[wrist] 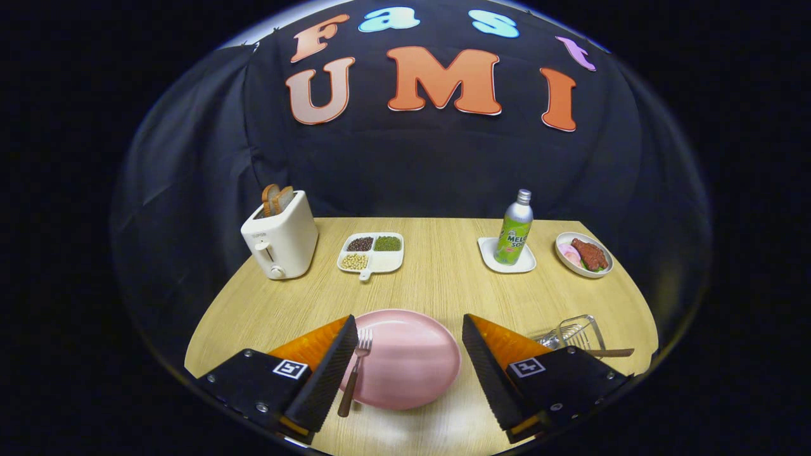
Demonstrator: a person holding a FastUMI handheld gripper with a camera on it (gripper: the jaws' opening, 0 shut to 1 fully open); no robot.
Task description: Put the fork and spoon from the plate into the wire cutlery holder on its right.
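Note:
A pink oval plate (408,364) lies on the wooden table between my two fingers. A fork (356,370) with a brown handle rests on the plate's left side, tines pointing away, close to my left finger (329,373). My gripper (408,329) is open, nothing between its fingers but the plate below. The wire cutlery holder (573,334) lies to the plate's right, partly hidden behind my right finger (491,373). A brown handle (611,352) sticks out of it to the right; I cannot tell whether it belongs to the spoon.
Along the back of the table stand a white toaster (282,239) with bread, a divided dish of beans (372,252), a green bottle (514,229) on a white coaster, and a bowl of food (584,254). The table's front edge is near.

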